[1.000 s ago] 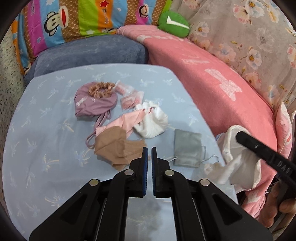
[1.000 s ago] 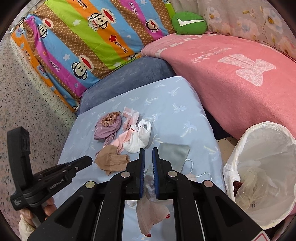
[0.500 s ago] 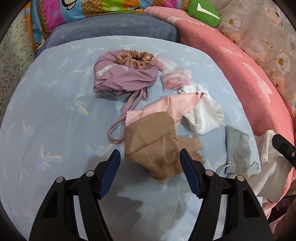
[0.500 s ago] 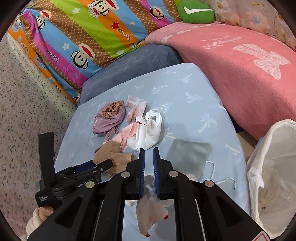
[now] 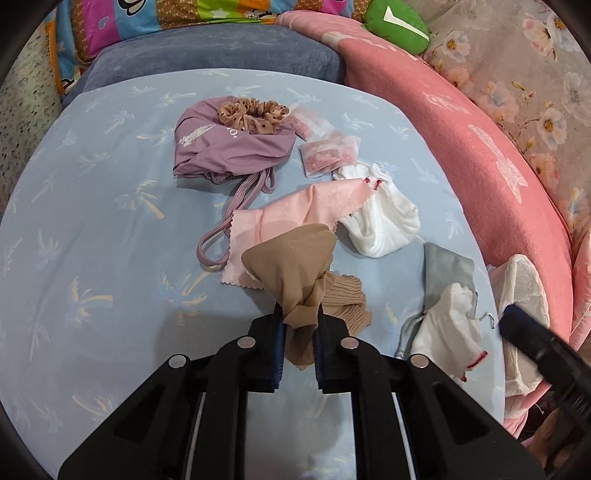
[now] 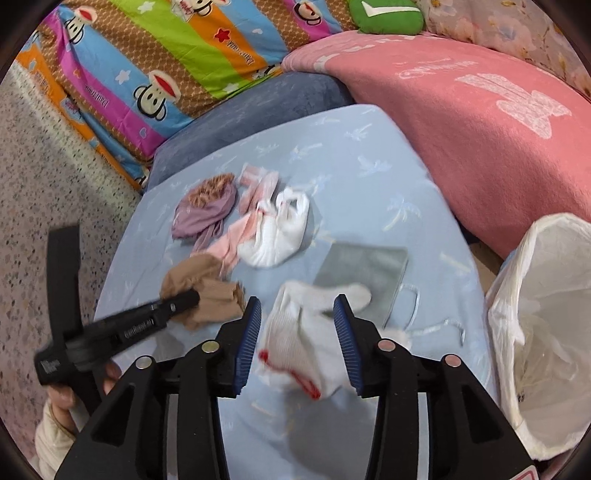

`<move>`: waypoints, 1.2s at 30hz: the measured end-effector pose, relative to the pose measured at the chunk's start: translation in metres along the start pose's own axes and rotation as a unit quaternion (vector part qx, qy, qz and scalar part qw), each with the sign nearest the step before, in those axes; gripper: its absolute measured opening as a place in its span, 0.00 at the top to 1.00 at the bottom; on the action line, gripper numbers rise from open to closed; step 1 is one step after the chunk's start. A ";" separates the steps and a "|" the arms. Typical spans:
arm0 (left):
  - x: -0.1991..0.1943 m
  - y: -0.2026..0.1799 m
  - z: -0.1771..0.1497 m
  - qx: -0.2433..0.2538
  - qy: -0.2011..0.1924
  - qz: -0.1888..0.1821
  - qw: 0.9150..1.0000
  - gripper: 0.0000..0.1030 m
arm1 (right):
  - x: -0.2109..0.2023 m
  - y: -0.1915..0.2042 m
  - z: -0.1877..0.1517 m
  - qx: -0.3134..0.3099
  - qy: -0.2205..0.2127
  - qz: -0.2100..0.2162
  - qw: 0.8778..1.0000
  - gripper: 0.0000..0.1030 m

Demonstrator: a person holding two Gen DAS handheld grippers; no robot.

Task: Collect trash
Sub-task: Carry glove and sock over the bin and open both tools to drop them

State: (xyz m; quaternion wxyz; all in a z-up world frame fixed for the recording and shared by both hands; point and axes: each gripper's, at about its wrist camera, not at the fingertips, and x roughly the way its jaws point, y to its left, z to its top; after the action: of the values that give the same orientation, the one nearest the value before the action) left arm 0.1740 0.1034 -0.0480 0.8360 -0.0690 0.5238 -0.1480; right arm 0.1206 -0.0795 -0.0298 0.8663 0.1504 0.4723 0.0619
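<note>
Now | left gripper [image 5: 298, 325] pinching tan stocking [image 5: 295, 266] | right gripper [image 6: 299, 332] parted around white glove [image 6: 306, 332]

You see a sheer tan nylon stocking [image 5: 295, 266], a white ribbed knit sock [image 5: 384, 225], matt blue printed bedsheet [image 5: 92, 229] and a thin, crinkly plastic bag [image 6: 535, 332].

bedding: pink blanket [image 6: 461, 122] | green cushion [image 6: 384, 14] | striped monkey-print pillow [image 6: 155, 62] | speckled floor [image 6: 40, 184]
</note>
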 end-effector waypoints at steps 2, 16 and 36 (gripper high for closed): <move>-0.005 -0.004 -0.001 0.004 -0.003 -0.005 1.000 0.88 | 0.007 0.004 -0.009 -0.003 0.011 0.001 1.000 0.56; -0.038 -0.043 0.000 0.043 -0.036 -0.015 0.998 0.88 | -0.007 -0.002 -0.004 0.009 -0.018 -0.007 1.000 0.95; -0.067 -0.162 0.006 0.137 -0.068 -0.087 0.984 0.88 | -0.160 -0.081 0.024 0.080 -0.178 -0.028 0.980 0.95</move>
State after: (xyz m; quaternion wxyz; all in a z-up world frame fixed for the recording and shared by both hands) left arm 0.1240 -0.0287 0.0562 0.8554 -0.0088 0.4323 -0.2852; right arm 0.0505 -0.2009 0.0851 0.9229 0.2150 0.3182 -0.0281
